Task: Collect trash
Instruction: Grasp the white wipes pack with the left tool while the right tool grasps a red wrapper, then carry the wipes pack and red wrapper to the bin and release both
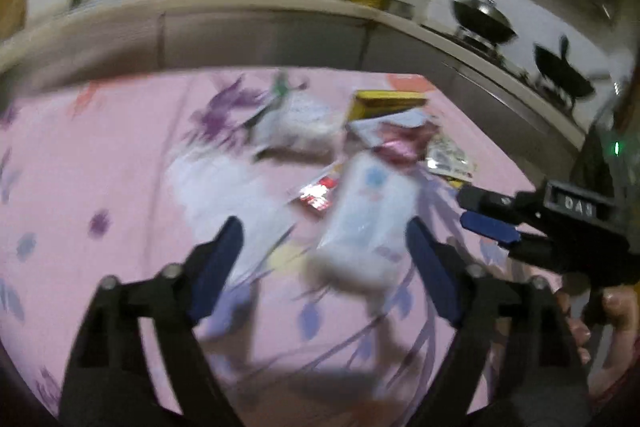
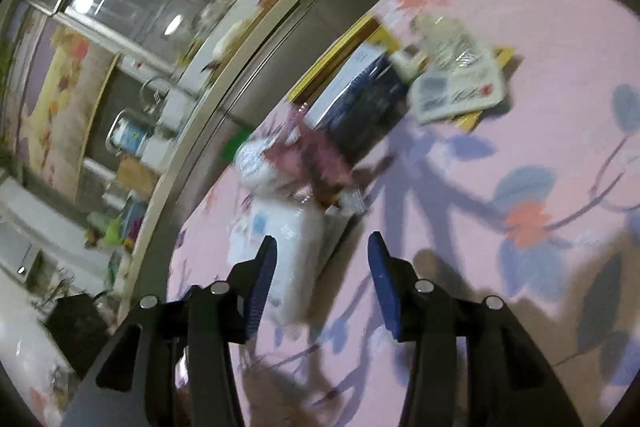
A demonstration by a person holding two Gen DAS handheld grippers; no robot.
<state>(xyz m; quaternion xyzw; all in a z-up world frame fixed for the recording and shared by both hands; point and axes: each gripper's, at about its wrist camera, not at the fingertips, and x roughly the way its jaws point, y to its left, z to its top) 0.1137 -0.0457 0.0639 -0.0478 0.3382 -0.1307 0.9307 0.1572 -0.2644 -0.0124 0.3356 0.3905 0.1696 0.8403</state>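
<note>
Trash lies on a pink flowered tablecloth [image 1: 100, 163]. A white plastic packet [image 1: 368, 211] lies just ahead of my open, empty left gripper [image 1: 324, 247], nearer its right finger. It also shows in the right wrist view [image 2: 284, 247], ahead-left of my open, empty right gripper [image 2: 322, 255]. Beyond lie a crumpled pink wrapper [image 1: 400, 143], a red wrapper [image 1: 318, 193], a white crumpled bag [image 1: 296, 123], a yellow box [image 1: 384, 103] and a printed foil packet [image 1: 448, 155]. The right gripper [image 1: 488, 219] shows at the right in the left wrist view.
A grey kitchen counter [image 1: 260, 35] runs behind the table with bottles and clutter on it. Two black woks [image 1: 484, 19] stand on the stove at the right. A dark blue box [image 2: 360, 107] and a labelled packet [image 2: 456, 83] lie at the table's far edge.
</note>
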